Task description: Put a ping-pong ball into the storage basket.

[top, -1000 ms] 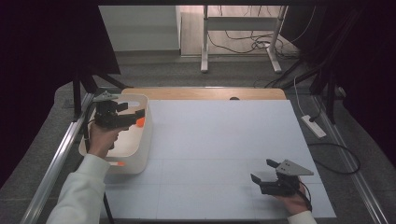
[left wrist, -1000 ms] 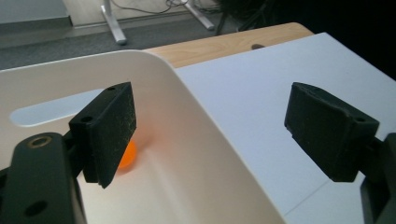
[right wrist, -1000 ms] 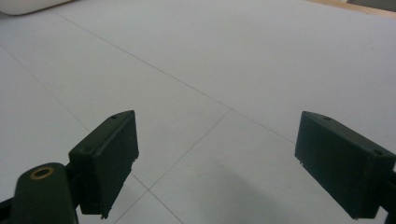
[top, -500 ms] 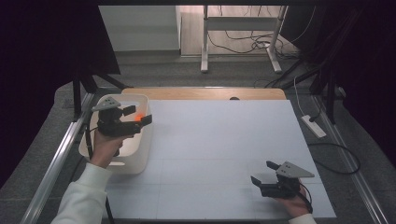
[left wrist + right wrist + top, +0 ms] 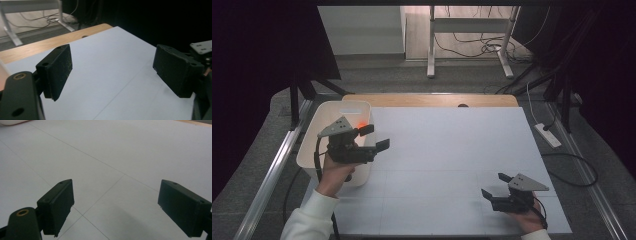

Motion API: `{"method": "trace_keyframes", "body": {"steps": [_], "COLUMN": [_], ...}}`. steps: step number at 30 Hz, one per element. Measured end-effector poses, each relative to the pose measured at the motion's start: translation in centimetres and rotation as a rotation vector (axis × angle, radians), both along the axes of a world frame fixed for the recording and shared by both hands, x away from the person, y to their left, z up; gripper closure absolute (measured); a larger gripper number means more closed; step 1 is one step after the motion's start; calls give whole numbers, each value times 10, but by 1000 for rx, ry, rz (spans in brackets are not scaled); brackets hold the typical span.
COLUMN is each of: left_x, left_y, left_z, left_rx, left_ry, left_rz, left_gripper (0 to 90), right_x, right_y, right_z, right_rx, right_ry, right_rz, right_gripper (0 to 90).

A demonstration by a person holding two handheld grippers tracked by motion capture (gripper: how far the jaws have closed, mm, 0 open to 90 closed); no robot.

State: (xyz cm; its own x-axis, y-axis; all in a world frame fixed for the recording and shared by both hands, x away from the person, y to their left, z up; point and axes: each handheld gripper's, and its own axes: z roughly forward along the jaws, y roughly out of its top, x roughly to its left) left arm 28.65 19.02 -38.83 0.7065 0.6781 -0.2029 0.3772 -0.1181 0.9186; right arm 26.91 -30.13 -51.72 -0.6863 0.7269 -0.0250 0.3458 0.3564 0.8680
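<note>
Left gripper (image 5: 374, 137): moved off white bin (image 5: 319, 125) at table's left edge, jaws released, empty; right gripper (image 5: 494, 186) idle, released.

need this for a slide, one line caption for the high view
Open left gripper held beside a white bin holding something orange; open right gripper low over the white table.

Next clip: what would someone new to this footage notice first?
Probably the white bin at the table's left edge, with a small orange thing glowing inside near its far end. Next, the left hand-held gripper held above the bin's right rim, jaws open and empty, pointing toward the table's middle. The right hand-held gripper sits low at the near right corner of the white tabletop, also open.
</note>
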Motion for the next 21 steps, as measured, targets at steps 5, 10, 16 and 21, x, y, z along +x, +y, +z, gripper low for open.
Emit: {"method": "trace_keyframes", "body": {"steps": [5,10,16,21], "left_x": [-10,-18,-23,-28], "left_y": [-13,-29,-45,-56], "left_z": [-3,-13,-25,-35], "left_rx": [37,96,100,108], "left_ry": [-24,-52,-40,-42], "left_rz": [-9,-29,-67,-87], "left_gripper": [168,169,169,171], "right_x": [0,0,0,0], "right_y": [2,1,2,2], "right_z": [1,1,0,0], "right_rx": [-3,-8,-14,-14], "right_ry": [-3,-3,0,-2], "right_rz": [5,1,0,0], "right_gripper": [130,131,131,131]}}
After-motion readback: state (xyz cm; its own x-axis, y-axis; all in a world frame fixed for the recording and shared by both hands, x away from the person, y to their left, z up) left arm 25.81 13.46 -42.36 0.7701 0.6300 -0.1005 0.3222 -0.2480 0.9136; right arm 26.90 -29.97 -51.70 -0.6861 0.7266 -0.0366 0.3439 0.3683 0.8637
